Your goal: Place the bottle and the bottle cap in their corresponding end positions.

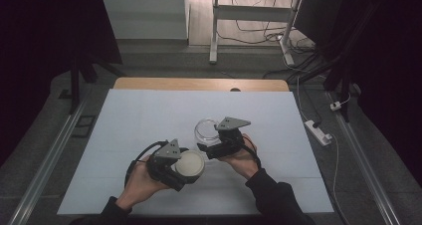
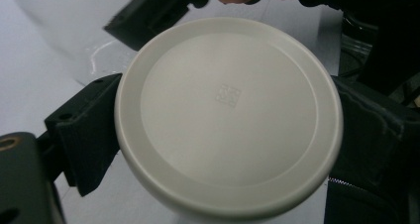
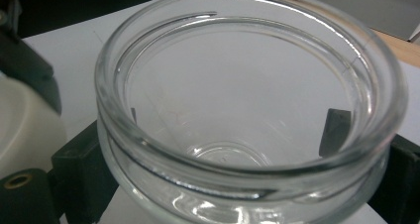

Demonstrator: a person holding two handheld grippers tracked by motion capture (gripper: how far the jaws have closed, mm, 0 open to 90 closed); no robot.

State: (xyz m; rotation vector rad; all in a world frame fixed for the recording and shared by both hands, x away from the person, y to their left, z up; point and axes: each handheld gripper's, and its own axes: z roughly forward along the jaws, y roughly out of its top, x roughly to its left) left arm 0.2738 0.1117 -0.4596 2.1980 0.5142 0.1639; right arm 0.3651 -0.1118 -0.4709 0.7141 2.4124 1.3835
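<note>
A round white lid (image 1: 191, 163) is clamped by its rim in my left gripper (image 1: 189, 168), low over the middle of the white table cover. In the left gripper view the lid (image 2: 228, 115) faces the camera flat-on, with a black jaw touching each side of its rim. My right gripper (image 1: 208, 135) is shut on a clear, empty glass jar (image 1: 204, 128) just right of and beyond the lid. In the right gripper view the jar (image 3: 247, 110) is tilted so that its open mouth shows, with the jaws pressing on its wall. Lid and jar are close together but apart.
The white cover (image 1: 149, 115) lies over a wooden table whose edge (image 1: 199, 83) shows at the back. A power strip (image 1: 318, 132) and cables lie on the floor to the right, and desk legs (image 1: 215, 31) stand beyond the table.
</note>
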